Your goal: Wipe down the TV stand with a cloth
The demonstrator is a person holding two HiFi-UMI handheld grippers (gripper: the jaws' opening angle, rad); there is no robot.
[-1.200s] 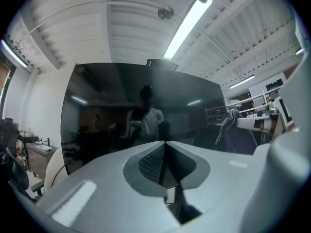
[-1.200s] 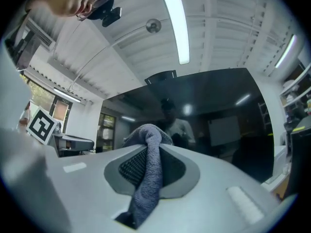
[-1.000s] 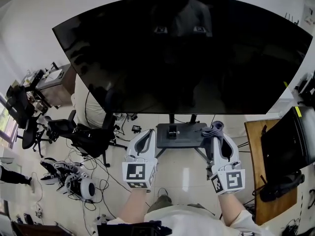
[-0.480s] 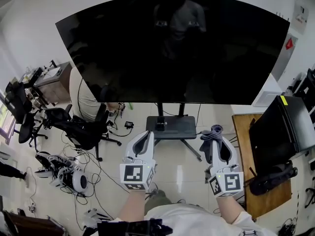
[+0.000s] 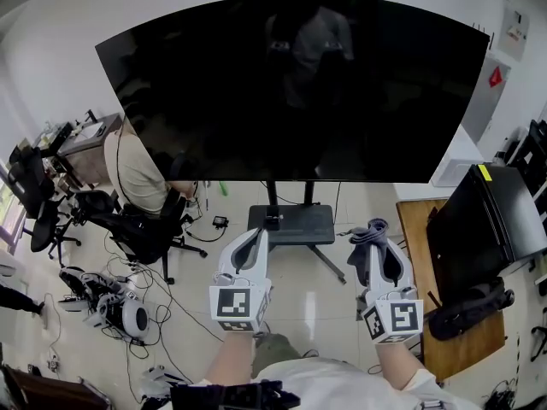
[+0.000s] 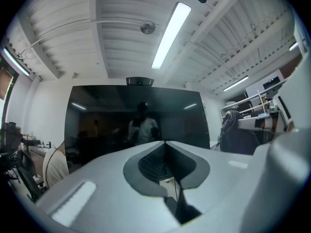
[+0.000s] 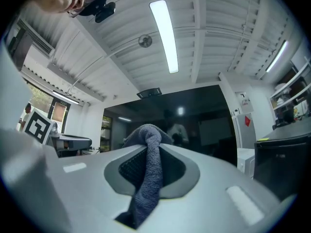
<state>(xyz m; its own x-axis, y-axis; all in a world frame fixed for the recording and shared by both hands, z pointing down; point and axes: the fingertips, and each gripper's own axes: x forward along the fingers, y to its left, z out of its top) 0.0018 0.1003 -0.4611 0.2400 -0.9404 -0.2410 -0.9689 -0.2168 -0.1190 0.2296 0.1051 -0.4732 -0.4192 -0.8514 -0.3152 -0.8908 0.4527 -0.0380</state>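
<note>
Head view: left gripper (image 5: 257,237) is held low and near, its jaws pressed together on nothing. The TV stand (image 5: 291,225) base now lies farther off and more to the left than a second ago, when it sat between the two tools. Right gripper (image 5: 373,239) stays clamped on the grey cloth (image 5: 369,228), which is bunched at its tips in mid-air, well apart from the stand; judgement: no wiping contact, so the gap must be closed again.

cloth (image 7: 147,174) dark grey | TV screen (image 5: 291,92) black | TV stand (image 5: 292,225) dark grey
</note>
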